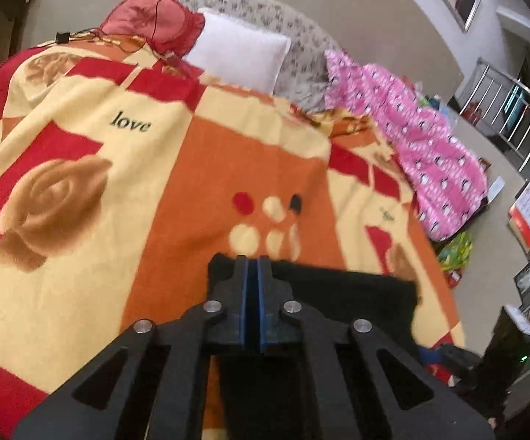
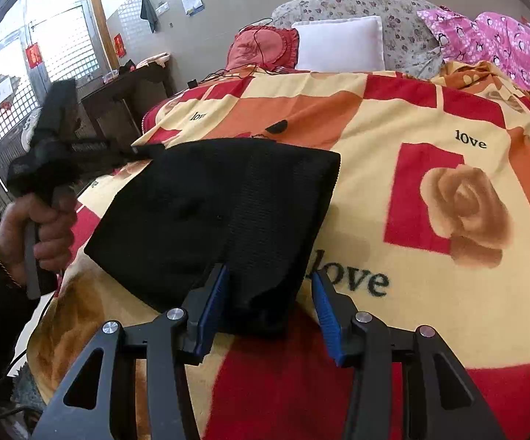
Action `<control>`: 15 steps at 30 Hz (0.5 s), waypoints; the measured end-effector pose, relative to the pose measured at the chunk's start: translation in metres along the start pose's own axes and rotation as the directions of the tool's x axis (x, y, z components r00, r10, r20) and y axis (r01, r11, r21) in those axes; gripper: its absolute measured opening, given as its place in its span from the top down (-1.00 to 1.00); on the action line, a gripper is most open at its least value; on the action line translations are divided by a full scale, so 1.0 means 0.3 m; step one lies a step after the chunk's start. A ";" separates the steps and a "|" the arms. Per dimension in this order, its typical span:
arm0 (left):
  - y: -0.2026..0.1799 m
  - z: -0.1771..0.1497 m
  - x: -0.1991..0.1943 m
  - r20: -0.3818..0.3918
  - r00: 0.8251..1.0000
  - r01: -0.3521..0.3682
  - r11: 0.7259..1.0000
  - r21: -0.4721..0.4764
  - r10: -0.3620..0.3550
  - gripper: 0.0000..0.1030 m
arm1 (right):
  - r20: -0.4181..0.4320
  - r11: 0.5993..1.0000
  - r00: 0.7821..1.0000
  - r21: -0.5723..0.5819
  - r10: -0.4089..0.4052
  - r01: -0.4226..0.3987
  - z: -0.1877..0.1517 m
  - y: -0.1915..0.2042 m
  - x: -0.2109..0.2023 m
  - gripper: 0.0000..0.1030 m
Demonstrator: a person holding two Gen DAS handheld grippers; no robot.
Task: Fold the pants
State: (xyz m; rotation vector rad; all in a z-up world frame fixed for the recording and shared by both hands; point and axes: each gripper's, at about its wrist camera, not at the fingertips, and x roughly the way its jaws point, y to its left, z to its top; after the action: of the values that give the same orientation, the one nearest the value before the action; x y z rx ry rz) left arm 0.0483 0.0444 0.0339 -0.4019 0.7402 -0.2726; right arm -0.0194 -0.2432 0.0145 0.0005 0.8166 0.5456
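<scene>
The blanket [image 2: 430, 190], patterned red, orange and cream with roses and "love" print, covered the bed and served as the work surface; behind it sat a white pillow [image 2: 340, 42], a red cushion [image 2: 261, 46] and a pink penguin-print cloth [image 2: 503, 42]; the pants [image 2: 209, 216], black, lay on the blanket already folded into a compact, roughly rectangular bundle; task looked close to done; the right gripper [image 2: 270, 297] sat at the pants' near corner, jaws apart, blue pads either side of the corner fabric, nothing clamped; the left gripper [image 1: 253, 293] had its jaws pressed together; it sat at the pants' far edge over black cloth, but whether any fabric was pinched between the pads could not be told; in the right wrist view the same left gripper [image 2: 143, 150] reached the pants' far left corner, held by the person's hand [image 2: 39, 227].

Risks, as judged: if the left gripper was pinching an edge, pulling away would drag the top layer and open the fold; the right jaws straddling the corner could snag and lift it on retreat; the soft blanket might bunch under the pants and skew the stack.
</scene>
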 end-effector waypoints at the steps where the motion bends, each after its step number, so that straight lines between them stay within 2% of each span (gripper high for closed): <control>1: -0.013 -0.003 0.014 -0.008 1.000 -0.004 1.000 0.015 0.004 0.98 | 0.000 1.000 1.000 0.002 0.001 -0.001 0.000 0.000 0.000 0.11; 3: -0.019 -0.027 0.084 -0.070 0.996 -0.054 0.997 0.047 0.057 0.98 | -0.001 1.000 1.000 0.009 0.002 -0.002 0.001 -0.005 0.001 0.07; 7: 0.016 -0.025 0.106 -0.075 0.997 -0.036 0.999 -0.009 0.035 0.98 | -0.003 1.000 1.000 0.014 0.000 0.000 0.001 -0.007 0.001 0.04; 10: -0.017 -0.025 0.022 -0.003 0.999 -0.037 0.999 0.008 0.037 0.97 | -0.002 1.000 1.000 0.014 -0.006 0.006 0.001 -0.007 0.000 0.02; 13: -0.069 -0.068 -0.042 0.062 0.998 0.009 0.999 0.053 -0.012 0.89 | 0.004 1.000 1.000 0.003 -0.019 0.019 0.006 0.000 -0.011 0.00; 15: -0.094 -0.102 -0.006 0.043 0.999 -0.016 0.995 0.102 0.011 0.77 | 0.022 0.999 0.999 -0.030 -0.032 0.033 0.026 0.017 -0.039 0.02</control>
State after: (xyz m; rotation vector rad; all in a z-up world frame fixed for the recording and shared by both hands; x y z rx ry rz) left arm 0.0229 0.0120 0.0272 -0.3049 0.6838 -0.2872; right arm -0.0227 -0.2427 0.0290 -0.0344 0.7860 0.5260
